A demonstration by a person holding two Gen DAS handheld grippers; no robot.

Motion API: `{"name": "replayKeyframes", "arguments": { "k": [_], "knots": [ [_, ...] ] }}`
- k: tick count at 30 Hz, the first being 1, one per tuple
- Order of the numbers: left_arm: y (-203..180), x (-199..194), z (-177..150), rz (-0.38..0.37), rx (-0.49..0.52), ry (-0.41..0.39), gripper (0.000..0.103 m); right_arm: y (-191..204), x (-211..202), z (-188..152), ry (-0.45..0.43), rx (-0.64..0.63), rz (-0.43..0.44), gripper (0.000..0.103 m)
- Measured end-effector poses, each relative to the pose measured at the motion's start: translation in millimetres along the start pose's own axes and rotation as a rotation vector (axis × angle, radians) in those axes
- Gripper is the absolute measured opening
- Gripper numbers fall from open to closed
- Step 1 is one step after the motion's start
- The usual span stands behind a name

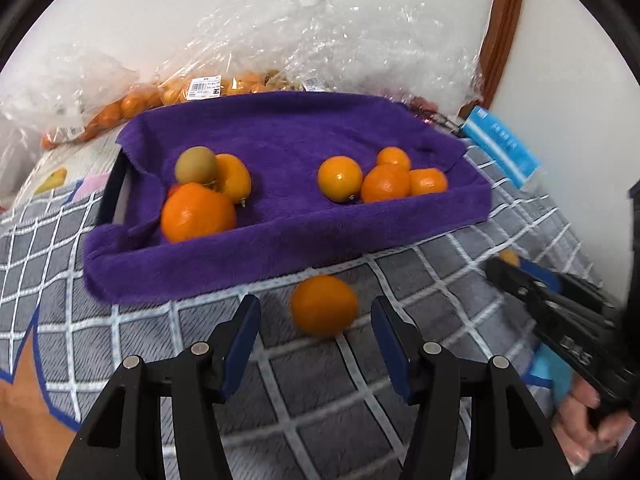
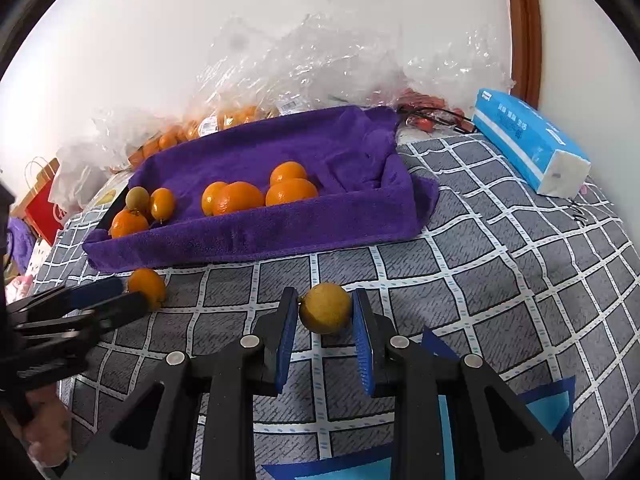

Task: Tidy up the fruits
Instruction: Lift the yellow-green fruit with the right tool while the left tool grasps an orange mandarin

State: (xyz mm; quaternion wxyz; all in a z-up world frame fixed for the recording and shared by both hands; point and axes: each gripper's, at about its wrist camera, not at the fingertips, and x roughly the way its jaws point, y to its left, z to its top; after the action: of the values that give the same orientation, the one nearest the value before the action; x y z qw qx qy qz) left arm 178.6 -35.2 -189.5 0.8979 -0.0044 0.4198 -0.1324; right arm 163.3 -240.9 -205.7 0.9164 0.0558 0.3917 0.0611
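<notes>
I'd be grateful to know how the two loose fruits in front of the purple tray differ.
The orange fruit is deep orange; the yellow fruit is dull yellow. The orange fruit lies free ahead of the open left gripper, while the right gripper is shut on the yellow one. Both rest on the checked cloth.

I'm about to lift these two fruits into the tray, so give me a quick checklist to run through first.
1. Right gripper shut on the yellow fruit: ok.
2. Left gripper around the loose orange: not ok, jaws open, fruit ahead of the tips.
3. Free space on the purple towel in the tray: ok.
4. Grippers apart from each other: ok.
5. Grip firm enough to lift: cannot tell.
</notes>
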Motion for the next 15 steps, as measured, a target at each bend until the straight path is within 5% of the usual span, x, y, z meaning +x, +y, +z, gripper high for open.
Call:
{"name": "replayKeyframes", "arguments": {
  "k": [3, 7, 10, 15],
  "knots": [
    [3, 1, 0, -0.047, -0.006, -0.002, 0.033, 0, 0, 0, 0.0, 0.004, 0.001, 0.027],
    [28, -5, -3, -0.156, -0.127, -0.031, 0.033, -2, -1, 0, -0.008, 0.013, 0.007, 0.027],
    [41, -11, -6, -0.169, -0.209, -0.07, 0.033, -1, -2, -1, -0.013, 0.012, 0.011, 0.027],
    [31, -18, -6, -0.156, -0.163, -0.105, 0.033, 1, -4, -2, -0.02, 0.007, 0.026, 0.027]
  ]
}}
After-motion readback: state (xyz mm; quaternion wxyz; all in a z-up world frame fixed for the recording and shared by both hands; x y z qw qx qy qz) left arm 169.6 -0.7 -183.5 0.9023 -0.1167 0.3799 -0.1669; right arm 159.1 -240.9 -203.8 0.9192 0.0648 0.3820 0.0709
